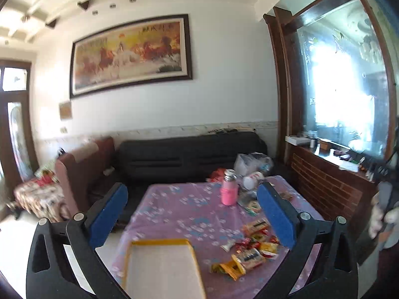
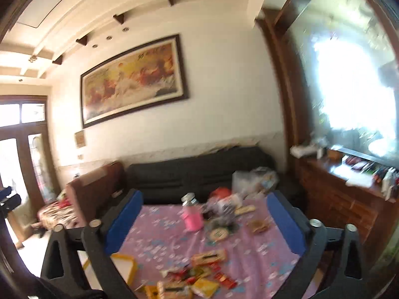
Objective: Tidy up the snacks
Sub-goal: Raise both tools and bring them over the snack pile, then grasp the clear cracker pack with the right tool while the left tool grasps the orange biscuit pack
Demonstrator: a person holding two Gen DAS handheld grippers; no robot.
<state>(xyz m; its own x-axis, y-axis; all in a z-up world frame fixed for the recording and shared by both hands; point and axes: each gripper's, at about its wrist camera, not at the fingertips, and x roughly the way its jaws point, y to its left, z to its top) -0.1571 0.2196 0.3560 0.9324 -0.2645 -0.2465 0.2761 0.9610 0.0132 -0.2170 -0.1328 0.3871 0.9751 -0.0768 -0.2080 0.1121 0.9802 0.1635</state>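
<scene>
Fingers spread wide on both sides, blue pads facing each other, nothing between them! Left gripper hangs above the near part of the desk, which wears a purple flowered cloth, and the gap between its fingers frames almost the whole top. Low in that gap, closer to the left finger, lies a white tray with a yellow rim, and it holds nothing. Just inside the right finger sits the pile of snacks, small packets in yellow, orange and red, lying loose on the cloth beside the tray and apart from it. Farther out, toward the right finger, stands a pink bottle with a silver cap, upright.

Right gripper is just as wide, and the same snack packets sprawl low between its fingers. A corner of the tray peeks out beside its left finger. Pink bottle again beyond, blurred. Behind the desk runs a black sofa, with a clear plastic bag on it.
</scene>
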